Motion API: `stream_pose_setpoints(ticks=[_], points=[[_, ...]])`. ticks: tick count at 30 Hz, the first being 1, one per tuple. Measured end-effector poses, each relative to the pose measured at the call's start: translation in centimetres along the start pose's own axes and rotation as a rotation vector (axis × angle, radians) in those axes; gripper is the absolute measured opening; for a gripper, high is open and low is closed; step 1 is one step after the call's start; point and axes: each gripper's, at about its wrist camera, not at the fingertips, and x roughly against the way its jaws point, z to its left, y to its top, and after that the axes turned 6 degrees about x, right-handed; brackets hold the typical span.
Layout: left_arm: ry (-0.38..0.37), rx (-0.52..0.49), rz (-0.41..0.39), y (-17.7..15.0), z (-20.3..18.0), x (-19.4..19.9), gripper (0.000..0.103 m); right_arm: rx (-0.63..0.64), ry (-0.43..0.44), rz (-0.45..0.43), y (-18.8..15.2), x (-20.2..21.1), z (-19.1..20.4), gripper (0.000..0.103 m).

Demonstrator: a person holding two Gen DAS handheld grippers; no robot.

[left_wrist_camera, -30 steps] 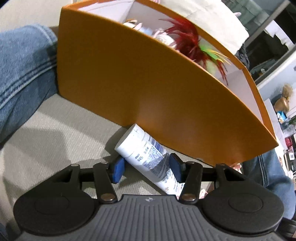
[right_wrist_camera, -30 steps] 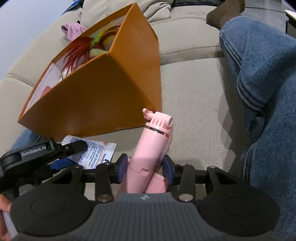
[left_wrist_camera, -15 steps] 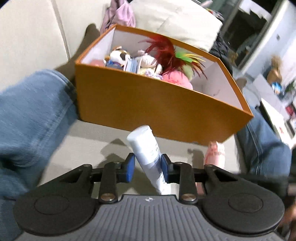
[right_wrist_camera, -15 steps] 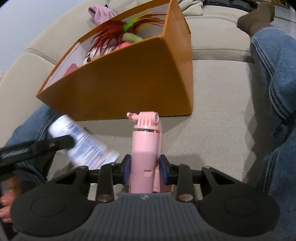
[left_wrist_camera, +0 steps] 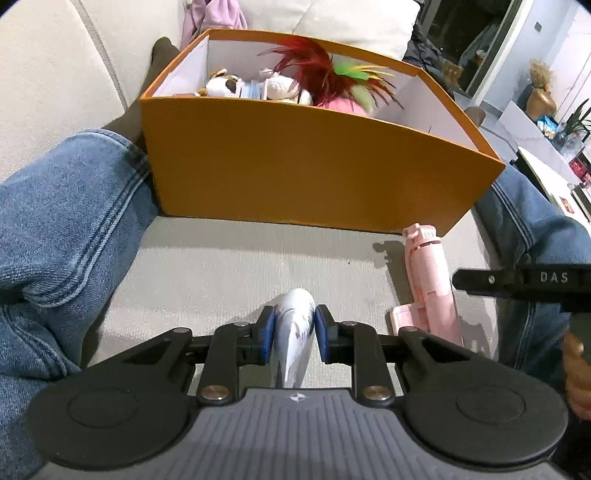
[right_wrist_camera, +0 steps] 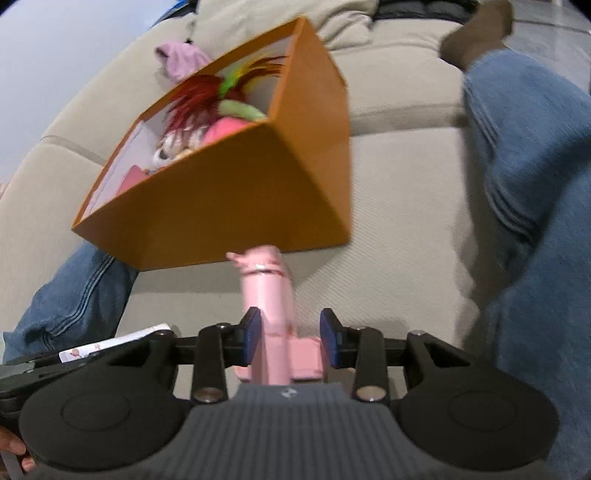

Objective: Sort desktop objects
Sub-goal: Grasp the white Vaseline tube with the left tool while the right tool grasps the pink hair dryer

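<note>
A white tube (left_wrist_camera: 295,314) with blue print stands between the blue pads of my left gripper (left_wrist_camera: 291,328), whose closing jaws press on both its sides, above the grey sofa seat (left_wrist_camera: 221,266). My right gripper (right_wrist_camera: 290,339) holds a pink selfie stick (right_wrist_camera: 267,291) that points toward the orange box (right_wrist_camera: 240,206). Its jaws are opening slightly, with the left pad on the body and the right pad on a folded-out flap. The left wrist view shows the stick (left_wrist_camera: 428,280) to the right, beside a black finger (left_wrist_camera: 517,282). The open box (left_wrist_camera: 295,166) lies just ahead.
The box holds a red and green feather toy (left_wrist_camera: 325,70), a plush dog (left_wrist_camera: 221,86) and other small toys. A person's legs in jeans (left_wrist_camera: 62,229) (right_wrist_camera: 535,221) flank the seat. A purple cloth (left_wrist_camera: 221,14) and cushions lie behind the box.
My left gripper shut on the white tube and raised it off the seat, so the box interior has come into sight. The right jaws stand slightly wider around the pink stick than half a second ago.
</note>
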Motion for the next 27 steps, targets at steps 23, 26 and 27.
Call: stream_pose_setpoints(ticks=[23,26,27], points=[[-0.053,0.122,-0.059,0.3,1.8,-0.3,0.025,-0.001,0.044,-0.027,-0.8,-0.4,1.9,0.006],[-0.031,0.073,-0.055,0.0,1.0,-0.2,0.025,0.136,0.027,-0.063,-0.9,0.2,4.7,0.006],[-0.024,0.052,-0.058,-0.1,0.7,-0.1,0.025,0.192,0.010,-0.073,-1.0,0.2,5.9,0.006]])
